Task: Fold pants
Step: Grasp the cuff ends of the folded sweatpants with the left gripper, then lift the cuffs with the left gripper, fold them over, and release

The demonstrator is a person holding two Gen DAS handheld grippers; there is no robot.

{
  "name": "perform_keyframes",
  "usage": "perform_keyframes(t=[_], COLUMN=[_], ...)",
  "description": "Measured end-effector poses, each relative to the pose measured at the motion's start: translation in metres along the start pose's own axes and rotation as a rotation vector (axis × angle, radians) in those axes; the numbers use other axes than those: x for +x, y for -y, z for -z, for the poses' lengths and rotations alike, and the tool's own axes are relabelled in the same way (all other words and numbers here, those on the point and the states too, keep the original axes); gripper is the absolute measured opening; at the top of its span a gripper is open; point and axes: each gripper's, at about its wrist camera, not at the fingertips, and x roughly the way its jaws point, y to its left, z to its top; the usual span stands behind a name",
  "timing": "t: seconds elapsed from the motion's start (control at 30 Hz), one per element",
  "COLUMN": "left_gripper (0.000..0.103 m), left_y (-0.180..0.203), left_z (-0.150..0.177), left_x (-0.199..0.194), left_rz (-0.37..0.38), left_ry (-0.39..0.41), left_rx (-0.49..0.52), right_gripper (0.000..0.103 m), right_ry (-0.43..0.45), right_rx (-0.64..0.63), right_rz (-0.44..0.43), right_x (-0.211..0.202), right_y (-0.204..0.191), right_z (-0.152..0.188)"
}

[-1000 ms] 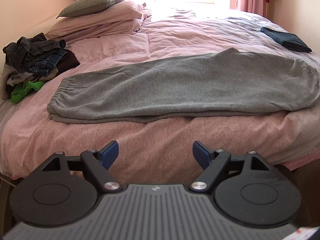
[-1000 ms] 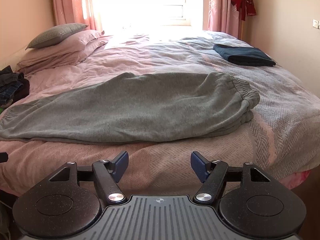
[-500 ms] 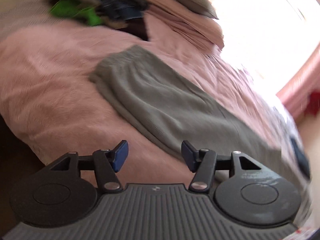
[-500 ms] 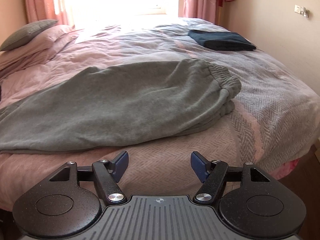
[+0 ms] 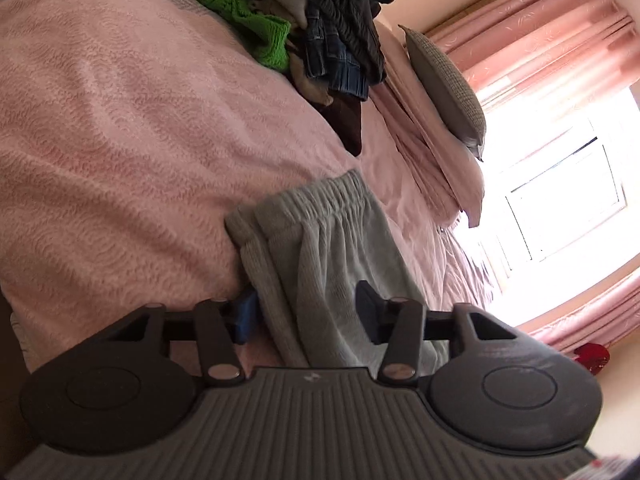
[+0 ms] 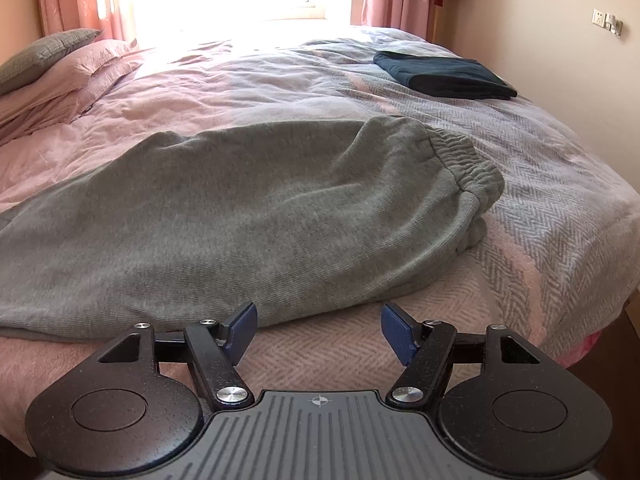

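Grey sweatpants [image 6: 240, 208] lie flat across the pink bed, folded lengthwise. In the right wrist view the gathered elastic end [image 6: 460, 160] sits to the right. My right gripper [image 6: 319, 320] is open just short of the pants' near edge, with nothing between its fingers. The left wrist view is rolled sideways and close in. The other gathered end of the sweatpants [image 5: 332, 248] lies there, and my left gripper [image 5: 306, 308] is open astride its near edge. The fabric hides part of the left fingertip [image 5: 244, 316]; the right fingertip [image 5: 366, 304] rests over the cloth.
A pile of unfolded clothes [image 5: 340, 32] with a green knit [image 5: 248, 20] lies on the bedspread [image 5: 120, 120] beyond the left gripper, beside pillows [image 5: 444, 80]. A folded dark garment [image 6: 444, 74] rests at the far right of the bed, near the wall.
The left gripper swung left, rolled and dropped onto the pants' gathered end, its fingers now astride the fabric. The right gripper moved closer to the pants' near edge, still open.
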Motion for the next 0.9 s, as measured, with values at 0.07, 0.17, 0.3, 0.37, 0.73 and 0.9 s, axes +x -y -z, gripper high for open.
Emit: perform_keyframes(t=[0.07, 0.17, 0.3, 0.37, 0.73, 0.9], left_gripper=[0.02, 0.013, 0.012, 0.012, 0.02, 0.027], left_y=[0.011, 0.042, 0.119, 0.164, 0.291, 0.254], left_z=[-0.001, 0.003, 0.023, 0.041, 0.297, 0.334], left_x=[0.003, -0.002, -0.009, -0.014, -0.017, 0.009], left_rz=[-0.057, -0.112, -0.16, -0.115, 0.491, 0.395], left_ry=[0.012, 0.057, 0.149, 0.177, -0.163, -0.363], left_rx=[0.082, 0.286, 0.682, 0.841, 1.437, 1.401], right_gripper=[0.066, 0.066, 0.066, 0.066, 0.066, 0.066], right_ry=[-0.002, -0.001, 0.014, 0.025, 0.099, 0.099], right_rx=[0.008, 0.024, 0.053, 0.075, 0.202, 0.21], right_rz=[0.003, 0.009, 0.026, 0.036, 0.036, -0.057], right_x=[0.004, 0.006, 0.005, 0.004, -0.017, -0.014], right_y=[0.004, 0.011, 0.028, 0.039, 0.084, 0.076], right_z=[-0.001, -0.002, -0.002, -0.002, -0.003, -0.006])
